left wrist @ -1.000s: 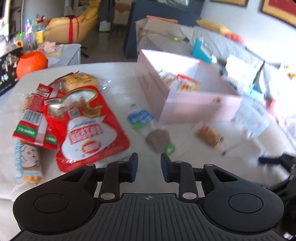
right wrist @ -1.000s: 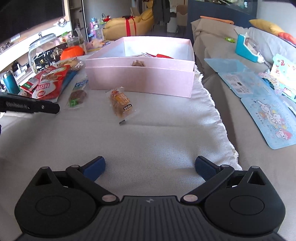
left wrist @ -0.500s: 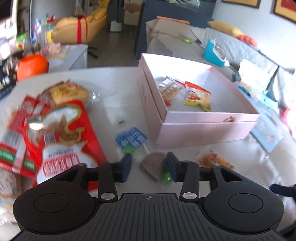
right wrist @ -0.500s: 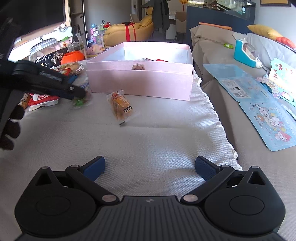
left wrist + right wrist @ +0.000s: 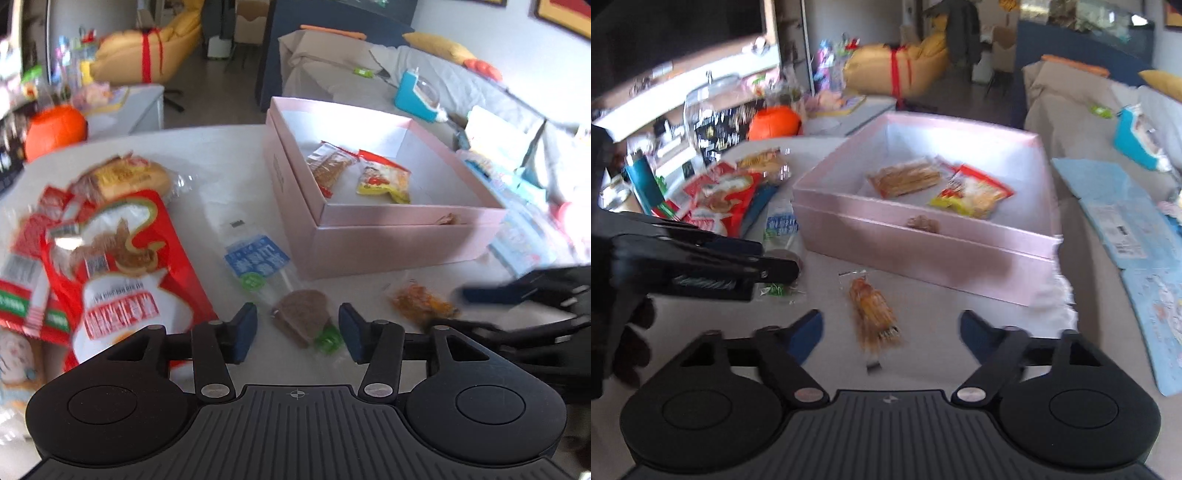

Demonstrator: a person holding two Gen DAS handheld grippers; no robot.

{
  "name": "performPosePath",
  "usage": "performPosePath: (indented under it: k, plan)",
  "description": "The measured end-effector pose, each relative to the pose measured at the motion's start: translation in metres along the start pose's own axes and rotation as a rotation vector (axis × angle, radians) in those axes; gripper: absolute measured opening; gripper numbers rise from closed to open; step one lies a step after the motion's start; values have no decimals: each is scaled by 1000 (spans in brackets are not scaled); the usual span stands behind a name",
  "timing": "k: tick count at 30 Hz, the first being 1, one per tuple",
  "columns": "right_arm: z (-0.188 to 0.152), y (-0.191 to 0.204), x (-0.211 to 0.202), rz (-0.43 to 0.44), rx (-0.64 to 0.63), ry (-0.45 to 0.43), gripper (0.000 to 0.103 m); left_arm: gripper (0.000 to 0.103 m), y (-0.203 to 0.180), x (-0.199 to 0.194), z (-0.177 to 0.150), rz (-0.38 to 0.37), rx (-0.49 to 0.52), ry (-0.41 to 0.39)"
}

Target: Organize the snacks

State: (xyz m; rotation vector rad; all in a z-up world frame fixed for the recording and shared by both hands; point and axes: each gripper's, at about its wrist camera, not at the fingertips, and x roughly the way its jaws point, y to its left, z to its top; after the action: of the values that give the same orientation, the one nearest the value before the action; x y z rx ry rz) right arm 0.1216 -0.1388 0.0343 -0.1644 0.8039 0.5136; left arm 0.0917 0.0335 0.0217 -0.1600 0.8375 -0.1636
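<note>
The left gripper (image 5: pixel 297 330) stood released around 1 brown snack packet (image 5: pixel 303 320) on the surface (image 5: pixel 221 155). The right gripper (image 5: pixel 891 334), jaws closing, straddled 1 orange packet (image 5: pixel 873 314) untouched. At 12 o'clock, the pink box (image 5: pixel 923 251) held 2 packets.

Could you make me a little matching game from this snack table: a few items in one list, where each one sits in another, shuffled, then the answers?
Things:
1. brown snack packet
2. orange snack packet
3. yellow and red packet
4. big red bag

Places:
A. inside the pink box
B. between the left gripper fingers
C. in front of the right gripper
D. far left of the table, on other packets

Pairs: 1-B, 2-C, 3-A, 4-D
</note>
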Motion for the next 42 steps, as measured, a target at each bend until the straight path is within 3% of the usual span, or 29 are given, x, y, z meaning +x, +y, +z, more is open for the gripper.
performPosePath:
  k: [1,4,7,13,14,17,19,26,29,35,42]
  plan:
    - [3,3,8,4,-13,31,30,53,2,-1,0,-29,-33,8]
    - [3,12,12,1,-30,44,28,53,1,3,5,-33,-68,5]
    - [-3,16,12,-7,-34,38,28,57,-5,13,11,36,-59,-7]
    - [-9,9,5,25,-10,35,29,55,-16,24,11,129,111,-30]
    - [-7,3,5,47,20,40,30,55,-18,23,9,134,136,-31]
    - [-5,-13,6,110,119,51,56,54,-17,15,1,112,172,-30]
    - [-7,-15,5,78,145,26,72,54,-14,7,-6,93,183,-27]
    - [-11,-1,11,-26,54,8,74,53,-13,-26,-37,46,247,27]
    - [-12,7,10,-62,-14,-2,80,50,-9,-35,-43,37,244,37]
    - [-10,7,9,39,-30,24,86,49,1,-45,-45,2,196,38]
    - [-13,2,12,6,-25,29,84,49,-2,-39,-42,15,192,41]
